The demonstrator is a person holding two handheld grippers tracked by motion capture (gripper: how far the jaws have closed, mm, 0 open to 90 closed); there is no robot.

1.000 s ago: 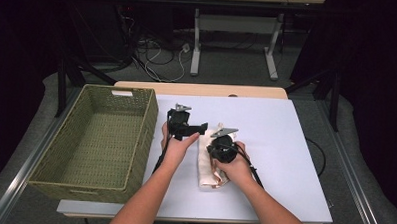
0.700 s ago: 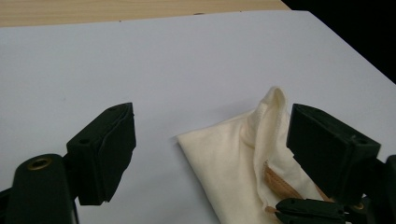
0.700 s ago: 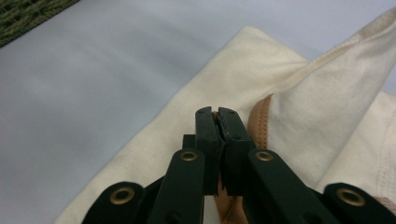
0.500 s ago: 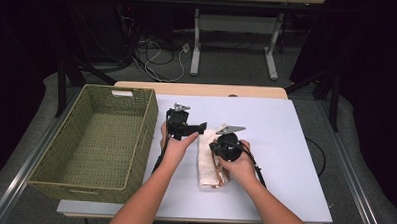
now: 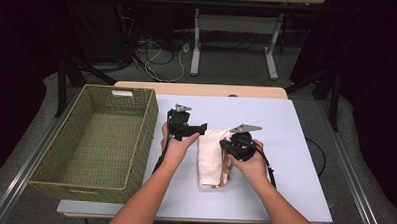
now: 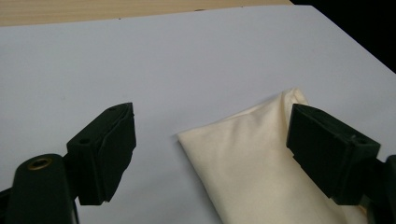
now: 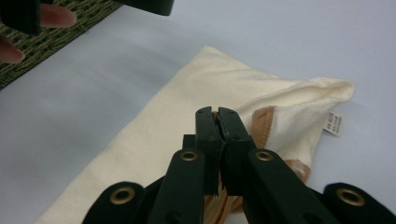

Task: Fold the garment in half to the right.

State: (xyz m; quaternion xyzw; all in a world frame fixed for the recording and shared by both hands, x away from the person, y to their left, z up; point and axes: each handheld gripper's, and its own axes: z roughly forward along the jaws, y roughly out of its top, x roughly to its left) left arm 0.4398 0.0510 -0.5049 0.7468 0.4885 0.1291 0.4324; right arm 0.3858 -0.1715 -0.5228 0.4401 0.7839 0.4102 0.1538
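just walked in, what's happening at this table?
A person works a folded cream cloth on the white table with two handheld grippers. The right gripper is shut on a fold of the cloth, where a tan edge shows. The left gripper stands open beside the cloth's other side, one jaw over the fabric, gripping nothing. A woven basket sits to the left with nothing in it.

Cream folded cloth, tan band (small white tag), lying on white tabletop, near end pinched
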